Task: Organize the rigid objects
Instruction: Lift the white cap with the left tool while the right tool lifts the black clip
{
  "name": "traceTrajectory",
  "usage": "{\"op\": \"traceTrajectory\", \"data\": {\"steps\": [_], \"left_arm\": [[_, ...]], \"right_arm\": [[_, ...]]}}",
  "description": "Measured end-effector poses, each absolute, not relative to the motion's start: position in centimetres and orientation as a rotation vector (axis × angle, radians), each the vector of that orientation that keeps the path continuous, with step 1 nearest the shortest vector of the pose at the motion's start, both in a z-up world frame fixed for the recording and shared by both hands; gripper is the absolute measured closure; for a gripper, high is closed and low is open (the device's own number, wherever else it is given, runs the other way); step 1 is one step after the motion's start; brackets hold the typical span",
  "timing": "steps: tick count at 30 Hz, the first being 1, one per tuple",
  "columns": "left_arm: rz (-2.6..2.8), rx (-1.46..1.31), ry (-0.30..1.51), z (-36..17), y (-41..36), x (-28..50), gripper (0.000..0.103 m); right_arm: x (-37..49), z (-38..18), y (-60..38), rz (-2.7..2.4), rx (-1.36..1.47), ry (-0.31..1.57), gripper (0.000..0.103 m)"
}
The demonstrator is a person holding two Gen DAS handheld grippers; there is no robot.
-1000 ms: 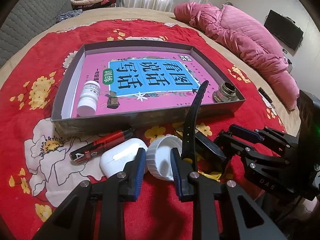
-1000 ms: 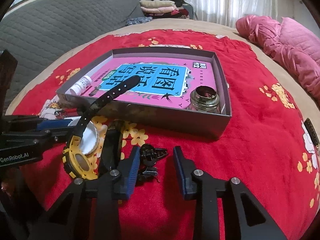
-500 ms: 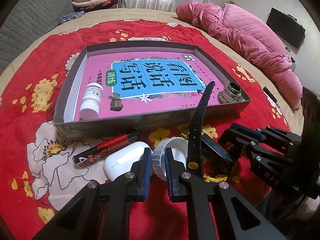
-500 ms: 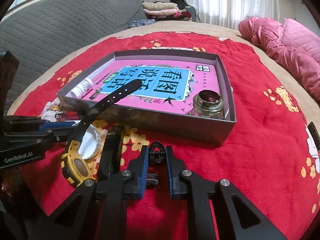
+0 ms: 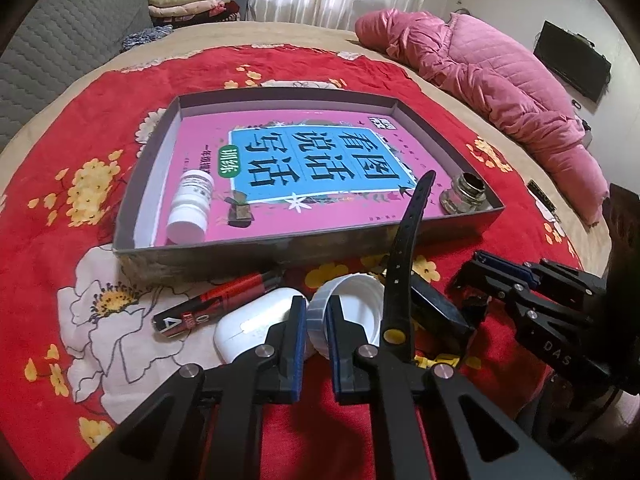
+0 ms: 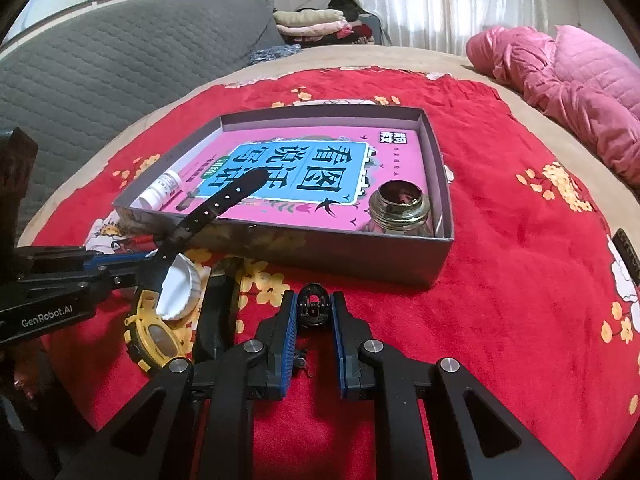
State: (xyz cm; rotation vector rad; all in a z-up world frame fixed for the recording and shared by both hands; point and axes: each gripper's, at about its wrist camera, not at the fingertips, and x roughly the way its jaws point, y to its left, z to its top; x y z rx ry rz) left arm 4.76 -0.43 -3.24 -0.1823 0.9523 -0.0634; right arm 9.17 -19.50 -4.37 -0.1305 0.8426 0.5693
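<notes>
Through the left wrist camera I see my left gripper [image 5: 317,322] clamped on the rim of a white lid [image 5: 352,300], one finger outside the wall and the other inside the hollow. A white earbud case [image 5: 252,320] lies touching the lid on its left, and a red and black marker [image 5: 218,302] lies just beyond that, near the front wall of the grey box [image 5: 280,252]. Inside the box a pink book [image 5: 304,160] covers the floor, with a white bottle [image 5: 192,204] lying at the left and a glass jar [image 5: 464,196] in the right front corner. A black watch strap [image 5: 408,240] arches up right of the lid.

Through the right wrist camera my right gripper [image 6: 314,316] is closed on a small black clip [image 6: 314,308] on the red floral blanket [image 6: 520,260], just in front of the box. To the left lies a yellow watch [image 6: 150,334], its strap rising toward the box, with the lid tilted beside it in the left gripper.
</notes>
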Motion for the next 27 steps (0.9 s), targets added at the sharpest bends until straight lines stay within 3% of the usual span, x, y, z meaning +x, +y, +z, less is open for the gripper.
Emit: {"op": "traceTrajectory", "data": {"steps": [27], "left_arm": [[-0.022, -0.210, 0.838, -0.8, 1.1, 3.8, 0.093]], "right_arm": [[8.4, -2.5, -20.3, 0.554, -0.099, 0.783, 0.087]]}}
